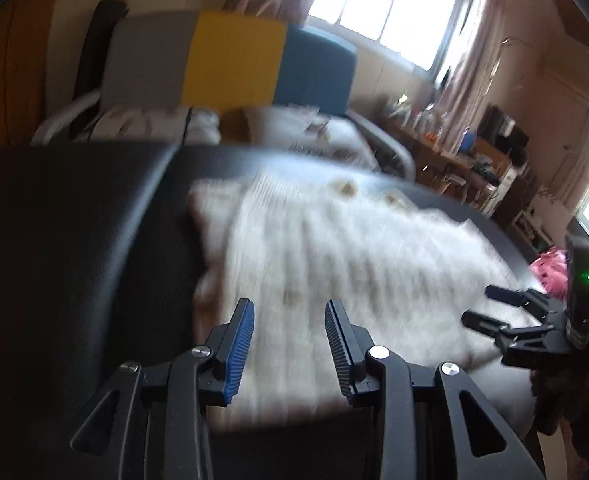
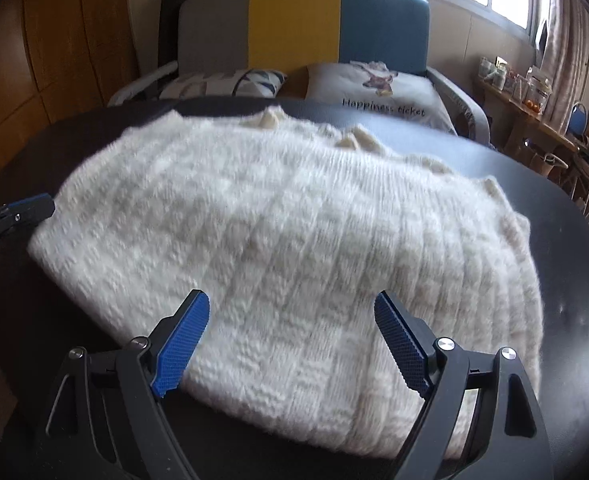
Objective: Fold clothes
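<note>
We see a cream knitted sweater (image 2: 286, 248) lying folded and flat on the dark tabletop (image 2: 554, 216), its long axis running from the near left across to the far right in the right wrist view, with small knitted bobbles along its far edge.

Our right tongs (image 2: 292, 344) hover over the near edge of the sweater, spread wide with nothing gripped; both blue pads stand clear of the wool. Our left tongs (image 1: 289, 350) are about half open above the sweater's near left part, and they too are released, no cloth pinched between them. In the right wrist view only the tip of the left tongs shows, just beside the sweater's left edge.

The left wrist view is badly smeared by motion, so the knit pattern and the sweater's edges there are hard to make out. The near hem is partly hidden behind our tongs in both views.

Beyond the tabletop stands an armchair (image 2: 294, 24) with a grey, yellow and blue back, holding cushions (image 2: 374, 88).
</note>
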`<action>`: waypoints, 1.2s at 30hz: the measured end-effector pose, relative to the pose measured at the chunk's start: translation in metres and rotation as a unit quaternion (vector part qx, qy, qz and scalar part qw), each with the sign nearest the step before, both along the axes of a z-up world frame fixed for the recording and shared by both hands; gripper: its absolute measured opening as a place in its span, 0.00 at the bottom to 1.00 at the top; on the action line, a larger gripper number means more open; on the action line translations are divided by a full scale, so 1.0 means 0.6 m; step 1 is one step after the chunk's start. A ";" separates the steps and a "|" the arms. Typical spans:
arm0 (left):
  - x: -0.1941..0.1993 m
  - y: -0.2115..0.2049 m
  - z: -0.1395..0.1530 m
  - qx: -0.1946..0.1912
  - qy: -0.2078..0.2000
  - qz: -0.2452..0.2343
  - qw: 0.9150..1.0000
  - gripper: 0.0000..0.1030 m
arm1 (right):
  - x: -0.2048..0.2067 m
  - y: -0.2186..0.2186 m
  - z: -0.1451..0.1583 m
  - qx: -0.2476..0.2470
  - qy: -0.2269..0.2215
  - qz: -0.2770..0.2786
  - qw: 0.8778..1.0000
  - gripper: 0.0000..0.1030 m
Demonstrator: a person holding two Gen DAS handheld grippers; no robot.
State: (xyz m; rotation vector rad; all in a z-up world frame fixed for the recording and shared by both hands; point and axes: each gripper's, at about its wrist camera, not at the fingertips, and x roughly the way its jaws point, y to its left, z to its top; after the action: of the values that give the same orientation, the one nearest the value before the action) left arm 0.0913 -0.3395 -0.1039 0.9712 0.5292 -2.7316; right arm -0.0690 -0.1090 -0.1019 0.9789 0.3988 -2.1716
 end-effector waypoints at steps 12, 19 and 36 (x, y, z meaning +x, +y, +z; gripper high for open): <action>-0.086 -0.062 -0.044 0.039 -0.037 0.013 0.998 0.37 | -0.044 -0.070 -0.020 0.033 0.021 0.005 0.999 0.85; -0.124 -0.067 -0.010 0.022 -0.014 0.000 1.000 0.37 | -0.056 -0.061 0.014 0.011 0.047 -0.005 0.999 0.85; -0.170 -0.129 -0.040 0.052 -0.050 0.049 0.996 0.37 | -0.108 -0.033 0.009 -0.004 0.034 -0.048 0.998 0.85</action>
State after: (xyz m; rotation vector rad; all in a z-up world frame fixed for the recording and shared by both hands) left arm -0.0108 -0.4167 -0.1278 1.0710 0.6888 -2.5761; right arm -0.1341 -0.1287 -0.0965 0.9396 0.3823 -2.2952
